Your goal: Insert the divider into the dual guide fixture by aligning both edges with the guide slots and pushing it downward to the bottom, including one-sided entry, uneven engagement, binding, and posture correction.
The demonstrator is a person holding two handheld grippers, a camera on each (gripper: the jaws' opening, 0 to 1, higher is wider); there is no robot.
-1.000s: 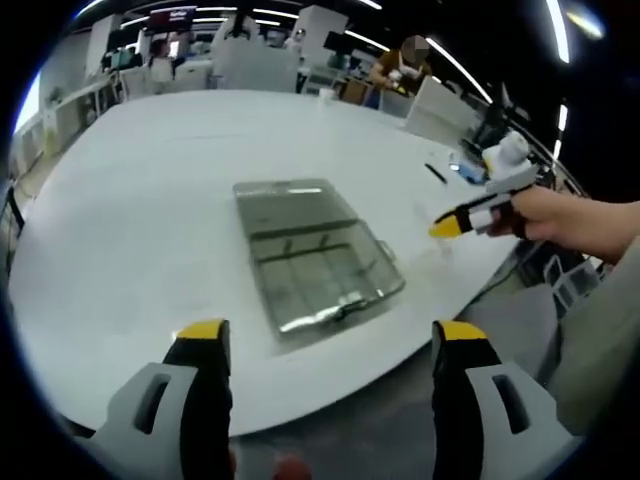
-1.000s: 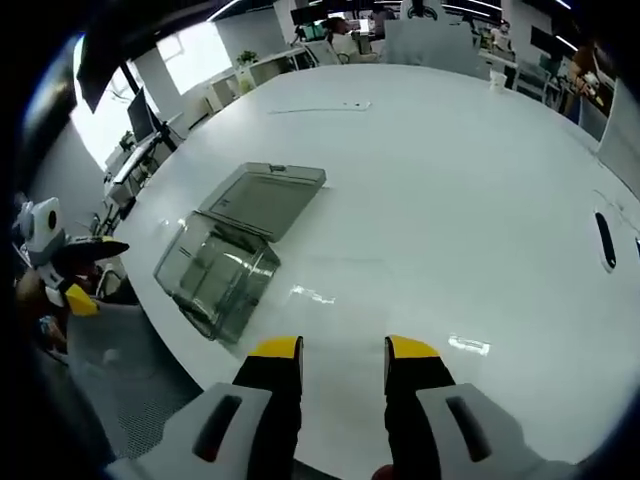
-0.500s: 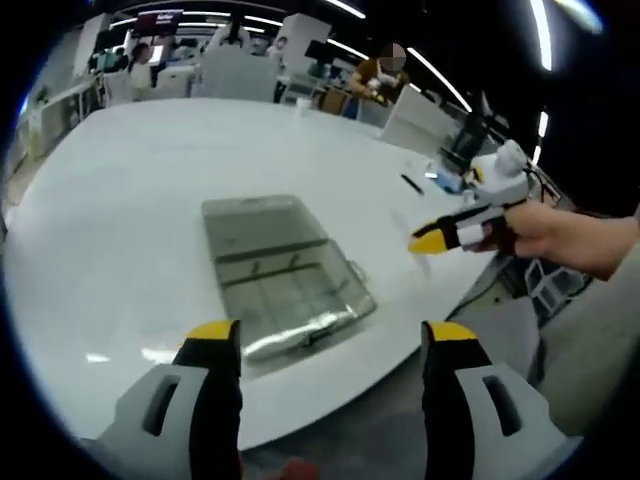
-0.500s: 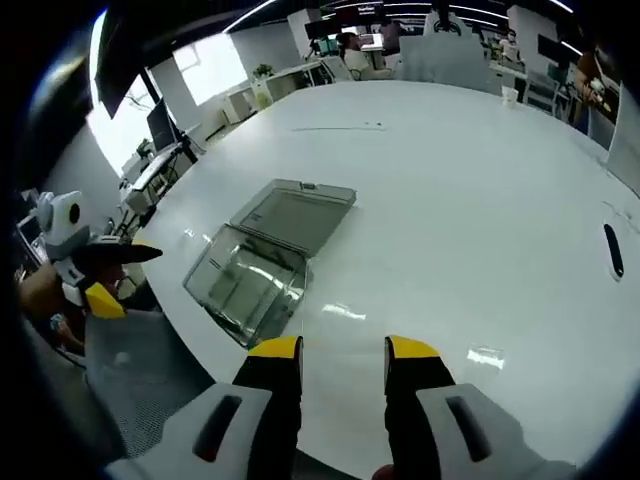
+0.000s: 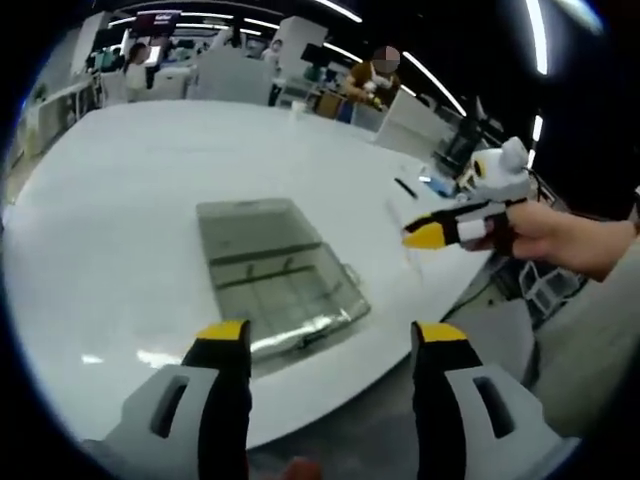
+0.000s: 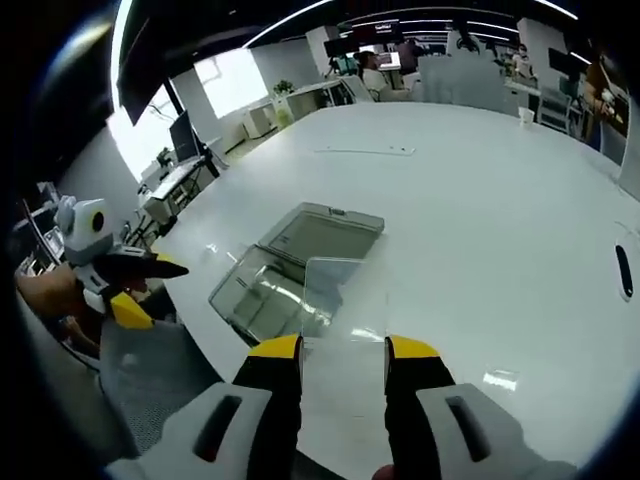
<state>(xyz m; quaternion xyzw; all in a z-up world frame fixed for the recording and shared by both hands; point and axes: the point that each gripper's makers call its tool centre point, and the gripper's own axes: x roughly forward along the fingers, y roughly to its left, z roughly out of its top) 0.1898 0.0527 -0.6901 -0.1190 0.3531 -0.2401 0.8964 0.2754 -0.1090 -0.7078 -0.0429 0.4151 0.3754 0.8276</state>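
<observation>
**Clear divider in right tongs, fixture open on white tabletop**

Clear plastic: a flat transparent rectangular divider sheet (image 6: 345, 300) stands up between the yellow-tipped jaws of the right tongs (image 6: 343, 348) in the right gripper view. The jaws are close together and pinch its lower edge, and the sheet is held in the air above the tabletop, nearer the camera than the fixture and overlapping it in the picture.

In the left gripper view the left tongs (image 5: 331, 330) have their yellow-tipped jaws spread wide with nothing between them, hovering over the near edge of the large white oval tabletop (image 5: 120, 200).

Just past them lies the transparent grey rectangular dual guide fixture box (image 5: 282, 290), flat on the tabletop, its hinged clear lid (image 5: 245, 222) folded open and lying flat on the far side. Ribs or slots show inside the box, but detail is too blurred to tell.

To the right in the left gripper view, the right tongs come in, held by a person's hand (image 5: 545, 232), above the tabletop edge and apart from the fixture. In the right gripper view the left tongs (image 6: 135, 290) show at the left edge, off the tabletop.

Further back, a small dark pen-like object (image 6: 625, 270) lies on the tabletop. Beyond that, office desks and people, blurred.
</observation>
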